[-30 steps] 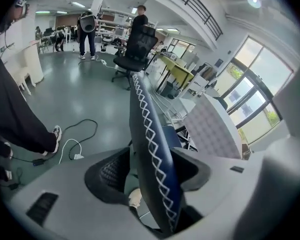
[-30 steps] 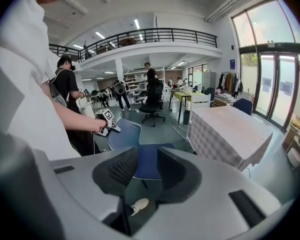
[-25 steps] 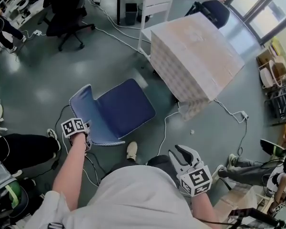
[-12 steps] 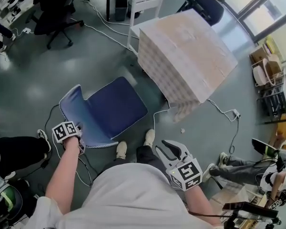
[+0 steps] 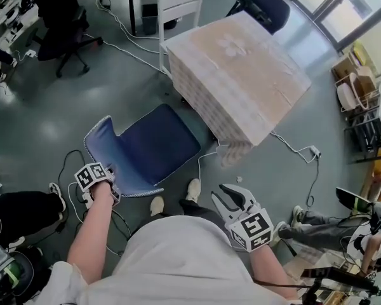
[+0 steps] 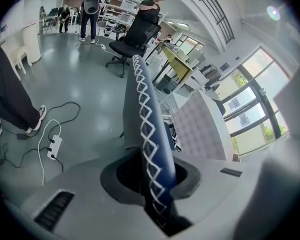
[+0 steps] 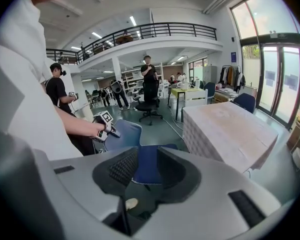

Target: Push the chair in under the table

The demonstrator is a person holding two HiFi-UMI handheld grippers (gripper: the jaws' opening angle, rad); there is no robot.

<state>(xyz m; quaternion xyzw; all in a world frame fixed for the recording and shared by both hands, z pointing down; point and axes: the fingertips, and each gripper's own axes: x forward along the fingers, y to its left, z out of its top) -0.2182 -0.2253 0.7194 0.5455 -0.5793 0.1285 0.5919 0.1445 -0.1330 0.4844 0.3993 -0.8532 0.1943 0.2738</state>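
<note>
cloth-covered table [image 5: 241,62], legs wholly hidden beneath it

The chair [image 5: 149,148] stands on the floor [image 5: 63,100] just beside the table [image 5: 241,75], out from under it, its seat toward the table and its back on the far side, with a second chair [image 5: 181,8] behind the table and an office chair [image 5: 57,18] well off to the left.

A glossy grey floor [image 5: 44,113] mirrors the ceiling lights, and a white power strip [image 6: 54,146] lies on it. A white wooden chair [image 5: 178,5] and a black office chair [image 5: 57,18] stand beyond. Tall windows [image 7: 270,69] brighten one wall under a railed balcony [image 7: 150,31].
</note>
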